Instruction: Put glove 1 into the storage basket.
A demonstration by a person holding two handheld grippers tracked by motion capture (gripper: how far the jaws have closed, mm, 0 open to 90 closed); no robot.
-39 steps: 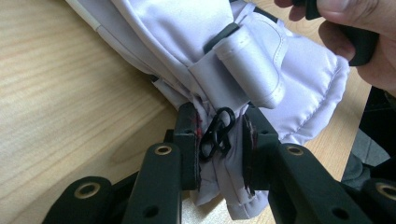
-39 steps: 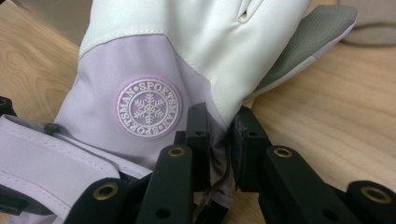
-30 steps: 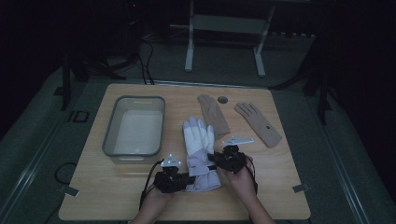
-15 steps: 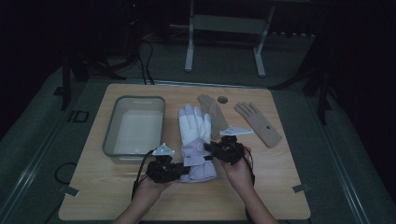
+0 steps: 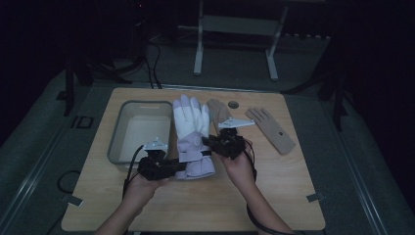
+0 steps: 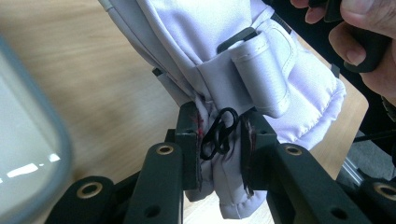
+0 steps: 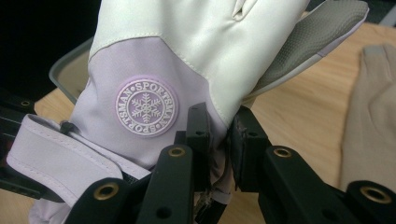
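Dim surroundings frame a pale wooden table point(image 5: 205, 205) in the high view, with a clear plastic bin point(image 5: 139, 131) as the landmark: the white-and-lilac ski glove point(image 5: 192, 132) sits just right of that bin, fingers pointing away from the person, and two tan gloves point(image 5: 270, 128) lie farther right of it. Both tongs grip the glove's cuff end — the left gripper point(image 5: 172, 166) at the corner nearest the bin, the right gripper point(image 5: 211, 143) on the edge away from it. From the left gripper view, the black jaws are clamped on the hem fabric beside a small black clip point(image 6: 219, 133), with the cuff strap point(image 6: 261, 77) just above and the bin's rim at the left. Seen in the right gripper view, the jaws pinch the seam where lilac meets white, beside the round snowflake badge point(image 7: 146, 107), the bin behind it. I judge the glove light, padded and floppy — it will sag between holds, so the stitched cuff hem and side seam look like the firmest places to pinch.
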